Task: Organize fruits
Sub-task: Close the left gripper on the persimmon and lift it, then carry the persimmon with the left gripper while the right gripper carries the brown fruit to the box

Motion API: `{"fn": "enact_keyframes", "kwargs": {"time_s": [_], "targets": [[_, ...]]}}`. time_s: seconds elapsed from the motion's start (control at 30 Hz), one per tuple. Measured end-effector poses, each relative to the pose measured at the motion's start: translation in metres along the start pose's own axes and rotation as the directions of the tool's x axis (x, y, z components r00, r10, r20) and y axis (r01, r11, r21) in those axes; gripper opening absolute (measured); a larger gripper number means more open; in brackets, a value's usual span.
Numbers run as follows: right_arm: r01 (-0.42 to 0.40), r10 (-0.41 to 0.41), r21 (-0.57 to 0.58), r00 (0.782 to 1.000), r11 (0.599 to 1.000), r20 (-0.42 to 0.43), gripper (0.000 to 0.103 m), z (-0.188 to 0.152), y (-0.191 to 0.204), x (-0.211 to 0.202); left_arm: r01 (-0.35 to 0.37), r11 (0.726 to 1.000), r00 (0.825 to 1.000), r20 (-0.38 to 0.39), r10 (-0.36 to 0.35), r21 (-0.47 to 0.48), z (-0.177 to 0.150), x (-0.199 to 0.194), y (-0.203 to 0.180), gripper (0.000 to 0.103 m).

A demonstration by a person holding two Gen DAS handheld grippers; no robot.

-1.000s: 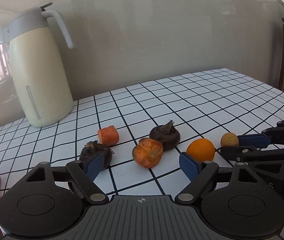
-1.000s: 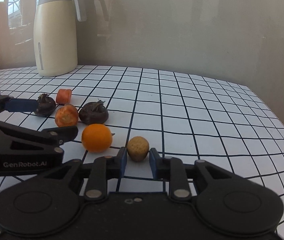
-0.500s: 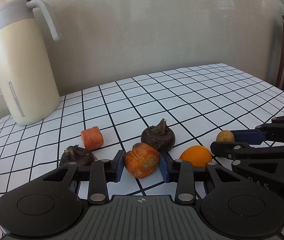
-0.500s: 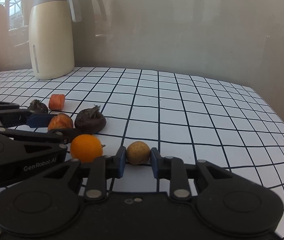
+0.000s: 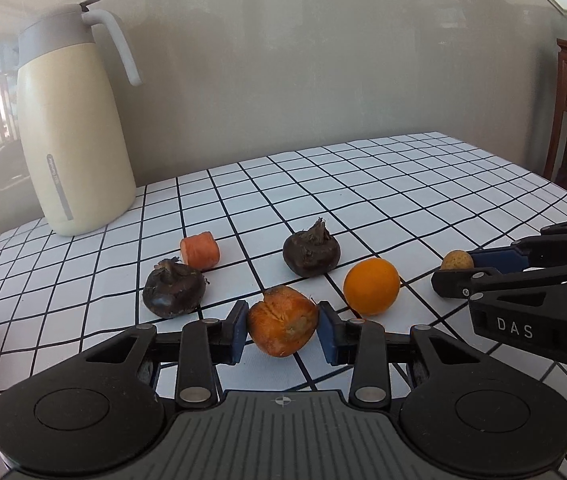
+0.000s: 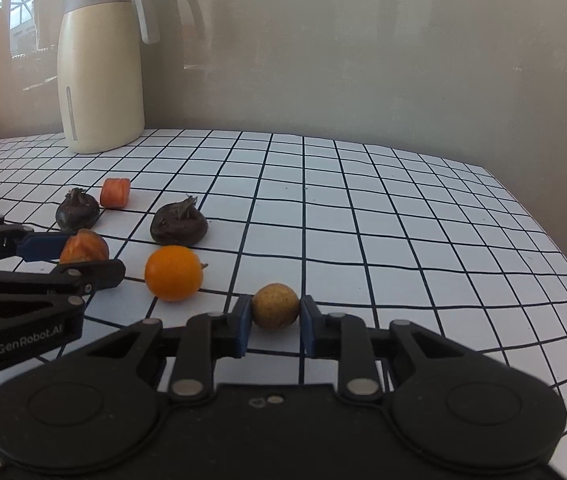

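Left wrist view shows the left gripper (image 5: 282, 330) clamped on a wrinkled orange fruit (image 5: 282, 326), its blue pads pressing both flanks; the jaws have just been closing onto it. That fruit sits low over the checked table (image 5: 423, 184), near its front edge (whether it touches the cloth I cannot tell). Just beyond lie two dark, stemmed fruits (image 5: 173, 288) (image 5: 311, 254), a small orange chunk (image 5: 200, 249) behind the left one, and a round orange (image 5: 371, 286) to the right. At the table's far left corner stands a cream jug (image 5: 73, 136). From the right wrist view, the right gripper (image 6: 275, 320) is pinched tight on a small tan fruit (image 6: 275, 306), which sits between its pads toward the table's front edge, beside the orange.
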State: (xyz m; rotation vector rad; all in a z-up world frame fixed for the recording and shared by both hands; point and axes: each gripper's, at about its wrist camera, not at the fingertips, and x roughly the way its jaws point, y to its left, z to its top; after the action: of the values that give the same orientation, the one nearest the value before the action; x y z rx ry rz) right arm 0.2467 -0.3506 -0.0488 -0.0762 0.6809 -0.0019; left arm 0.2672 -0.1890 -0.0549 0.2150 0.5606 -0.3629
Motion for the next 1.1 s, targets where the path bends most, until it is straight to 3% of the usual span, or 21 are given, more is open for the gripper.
{"fn": "enact_keyframes", "kwargs": {"time_s": [0.4,0.67,1.1], "targets": [[0.003,-0.003,0.001,1.000,1.000,0.022,0.017,-0.010,0.014,-0.040,-0.024,0.999,0.999,0.023,0.025,-0.033,-0.022,-0.062,0.015,0.037],[-0.021,0.022,-0.019,0.996,1.000,0.083,0.017,-0.008,0.027,-0.071,-0.057,0.998,0.995,0.083,0.058,-0.018,-0.021,-0.105,0.029,0.037],[-0.115,0.125,-0.073,0.981,0.991,0.150,0.017,0.004,0.064,-0.101,-0.121,0.992,0.984,0.129,0.126,-0.047,-0.032,-0.156,0.065,0.037]]}}
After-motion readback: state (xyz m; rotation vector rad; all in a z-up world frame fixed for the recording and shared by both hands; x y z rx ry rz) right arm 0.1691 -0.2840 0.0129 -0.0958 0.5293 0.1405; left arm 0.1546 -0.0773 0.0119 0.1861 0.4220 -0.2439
